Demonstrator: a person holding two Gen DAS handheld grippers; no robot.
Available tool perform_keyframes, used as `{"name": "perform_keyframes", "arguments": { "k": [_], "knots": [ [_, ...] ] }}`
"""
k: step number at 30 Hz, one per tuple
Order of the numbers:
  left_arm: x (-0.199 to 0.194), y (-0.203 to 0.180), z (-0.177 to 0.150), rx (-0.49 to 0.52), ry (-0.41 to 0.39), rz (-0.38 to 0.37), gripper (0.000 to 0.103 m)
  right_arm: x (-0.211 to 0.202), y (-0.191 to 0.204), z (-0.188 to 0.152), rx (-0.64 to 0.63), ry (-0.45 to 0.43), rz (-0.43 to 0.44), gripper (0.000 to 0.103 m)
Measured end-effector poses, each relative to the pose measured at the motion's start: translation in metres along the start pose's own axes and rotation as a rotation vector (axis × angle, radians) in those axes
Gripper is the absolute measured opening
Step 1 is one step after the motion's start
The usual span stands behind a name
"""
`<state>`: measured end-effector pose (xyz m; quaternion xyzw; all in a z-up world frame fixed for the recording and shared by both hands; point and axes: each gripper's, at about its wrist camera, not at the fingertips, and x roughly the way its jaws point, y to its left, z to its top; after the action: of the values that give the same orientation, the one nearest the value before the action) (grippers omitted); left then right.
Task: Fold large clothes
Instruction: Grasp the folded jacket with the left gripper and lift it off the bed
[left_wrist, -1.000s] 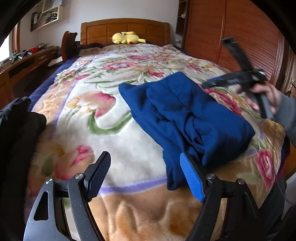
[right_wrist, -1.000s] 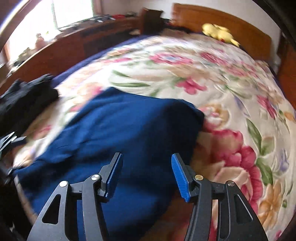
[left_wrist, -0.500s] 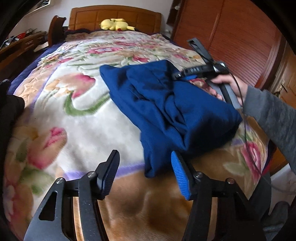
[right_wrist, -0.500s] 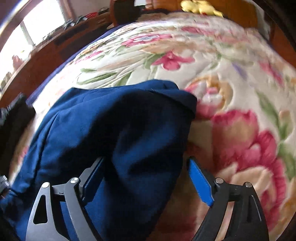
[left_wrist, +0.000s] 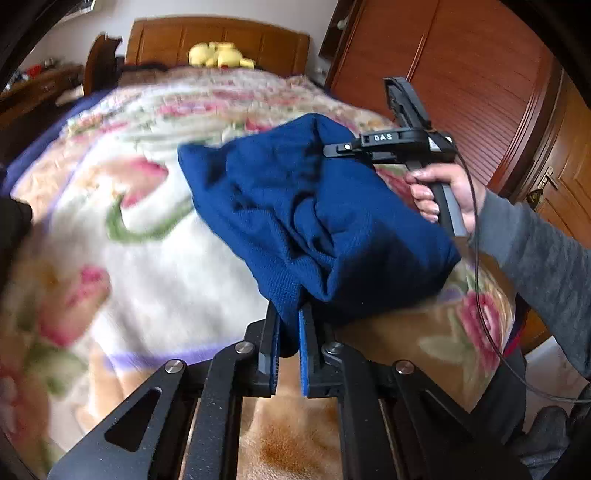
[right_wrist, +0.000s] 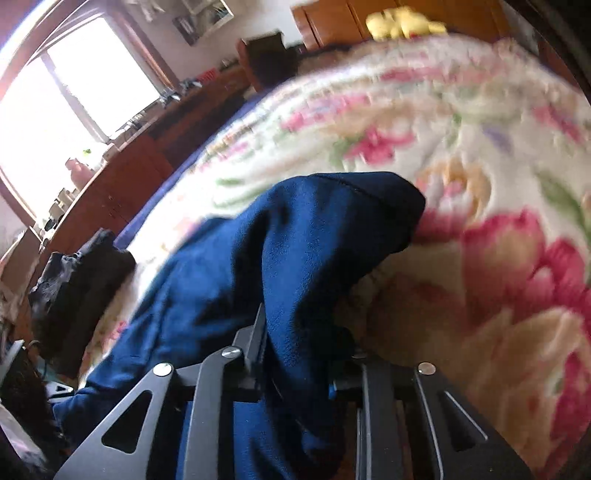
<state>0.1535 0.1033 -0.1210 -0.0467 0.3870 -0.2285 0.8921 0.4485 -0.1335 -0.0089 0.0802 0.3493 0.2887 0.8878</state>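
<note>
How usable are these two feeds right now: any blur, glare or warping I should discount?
Left wrist view: blanket smeared by motion at left, blue garment fairly sharp, edges bowed by fisheye. Right wrist view: blurred throughout, window blown out white.

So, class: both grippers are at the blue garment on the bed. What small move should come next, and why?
Probably lift both ends together. The left gripper has just closed on the near edge of the blue garment, and the right gripper has just closed on a bunch of it. The garment lies crumpled on the floral blanket, so raising it would let it hang straight.
</note>
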Motion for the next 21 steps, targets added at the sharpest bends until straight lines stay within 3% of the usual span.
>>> {"name": "perform_keyframes", "arguments": {
  "k": [4, 7, 10, 17, 21],
  "knots": [
    [-0.04, 0.011, 0.014, -0.035, -0.1, 0.049, 0.008, -0.023, 0.04, 0.007, -0.08, -0.059, -0.007, 0.021],
    [-0.089, 0.03, 0.028, -0.049, -0.171, 0.09, 0.008, -0.032, 0.08, 0.017, -0.132, -0.083, 0.024, 0.02],
    [-0.15, 0.051, 0.037, -0.041, -0.243, 0.177, 0.007, -0.034, 0.133, 0.033, -0.192, -0.112, 0.08, 0.02],
    [-0.302, 0.12, 0.03, -0.086, -0.359, 0.481, 0.007, -0.002, 0.293, 0.07, -0.346, -0.162, 0.249, 0.02],
    [-0.365, 0.172, 0.002, -0.159, -0.343, 0.718, 0.007, 0.037, 0.384, 0.068, -0.382, -0.152, 0.3, 0.023]
  ]
}}
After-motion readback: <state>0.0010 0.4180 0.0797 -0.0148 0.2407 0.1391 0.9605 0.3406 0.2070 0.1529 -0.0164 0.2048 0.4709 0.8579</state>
